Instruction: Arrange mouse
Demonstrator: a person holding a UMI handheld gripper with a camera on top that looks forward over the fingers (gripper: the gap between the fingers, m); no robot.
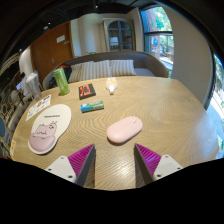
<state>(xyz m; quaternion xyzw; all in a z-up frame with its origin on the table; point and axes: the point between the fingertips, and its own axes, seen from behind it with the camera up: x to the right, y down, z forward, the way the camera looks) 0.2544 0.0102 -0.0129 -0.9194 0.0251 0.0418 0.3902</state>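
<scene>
Gripper view: a pink mouse [125, 129] is seen lying on a round wooden table [175, 110], just ahead of the gripper [113, 158] and a little toward the table's near edge, with its long side turned across the line of approach. The fingers are held wide apart and nothing is gripped; their magenta pads [82, 158] are seen on the inner faces, with the mouse beyond the tips rather than between them. A pale pink mouse pad [47, 130] with a wrist cushion is set toward the table's left edge, well apart from the mouse, and is judged to be the likely destination. A small green-and-red packet [92, 105] and a white cup-like object [111, 86] are placed farther in, toward the middle, while a green bottle [62, 80] stands near the far-left edge beside some printed sheets [38, 105]. Several risks are foreseen. The rounded, smooth shell could be squeezed out of the pads if it is caught high on its curve or off centre. If the fingers are lowered before the mouse is straddled, it could be pushed along the table. On the carry leftward, the mouse could be set askew on the cushion's raised lip and left tilted.
</scene>
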